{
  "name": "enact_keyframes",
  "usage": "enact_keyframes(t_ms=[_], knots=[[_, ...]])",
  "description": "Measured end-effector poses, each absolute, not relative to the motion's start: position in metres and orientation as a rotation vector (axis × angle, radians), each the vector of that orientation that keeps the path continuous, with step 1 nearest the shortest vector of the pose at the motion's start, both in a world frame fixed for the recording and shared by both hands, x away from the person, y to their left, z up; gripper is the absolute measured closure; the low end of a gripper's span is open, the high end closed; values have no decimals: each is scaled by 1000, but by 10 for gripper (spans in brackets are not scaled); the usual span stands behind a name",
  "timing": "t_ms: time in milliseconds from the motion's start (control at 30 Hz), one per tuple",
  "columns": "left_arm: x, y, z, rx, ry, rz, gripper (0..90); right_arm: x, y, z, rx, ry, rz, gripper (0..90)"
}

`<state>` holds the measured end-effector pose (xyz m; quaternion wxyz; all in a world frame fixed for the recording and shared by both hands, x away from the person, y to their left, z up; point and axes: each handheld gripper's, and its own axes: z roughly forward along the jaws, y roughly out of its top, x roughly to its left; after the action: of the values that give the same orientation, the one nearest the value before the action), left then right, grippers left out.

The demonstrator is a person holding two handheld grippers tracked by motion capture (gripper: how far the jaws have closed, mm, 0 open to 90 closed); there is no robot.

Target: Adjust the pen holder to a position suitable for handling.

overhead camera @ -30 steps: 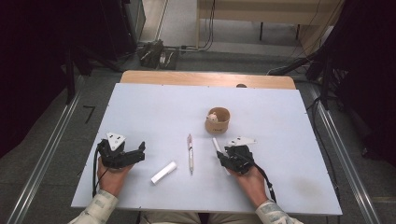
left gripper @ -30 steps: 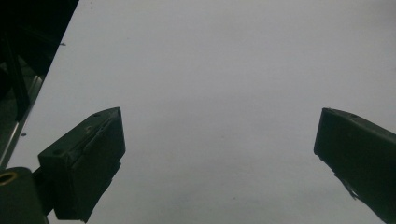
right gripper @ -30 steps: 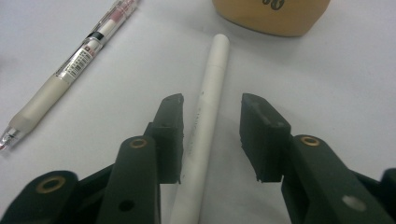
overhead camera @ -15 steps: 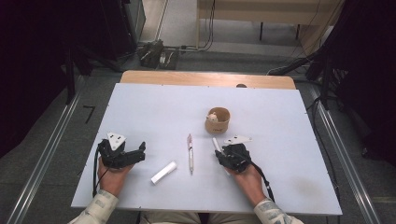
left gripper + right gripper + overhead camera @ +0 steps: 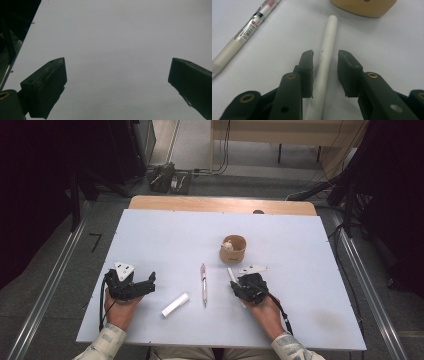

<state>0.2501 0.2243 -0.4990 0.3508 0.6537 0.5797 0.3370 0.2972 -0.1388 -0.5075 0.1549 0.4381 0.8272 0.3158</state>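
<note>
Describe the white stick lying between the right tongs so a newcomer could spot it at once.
Start at the white table and find the round tan cup near its middle. Just in front of the cup, toward the person, the plain white stick lies flat between the jaws of the right tongs. Unlike the clear labelled pen beside it, it is all white and unmarked.

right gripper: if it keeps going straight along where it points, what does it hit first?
The right gripper already straddles the white pen, which runs along that line. Past the pen's tip, the tan cup is probably next; depth is unclear.

Grey floor surrounds the white table; wooden furniture beyond; dark curtains flank both sides.
</note>
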Motion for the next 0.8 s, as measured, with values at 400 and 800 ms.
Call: enact_keyframes(t_ms=[400,800], knots=[[250,224,-499,1693,1499,873,31,297,-136,-506,1253,2388,852,679],[250,225,-498,1694,1496,871,31,295,-134,-504,1247,2391,814,719]])
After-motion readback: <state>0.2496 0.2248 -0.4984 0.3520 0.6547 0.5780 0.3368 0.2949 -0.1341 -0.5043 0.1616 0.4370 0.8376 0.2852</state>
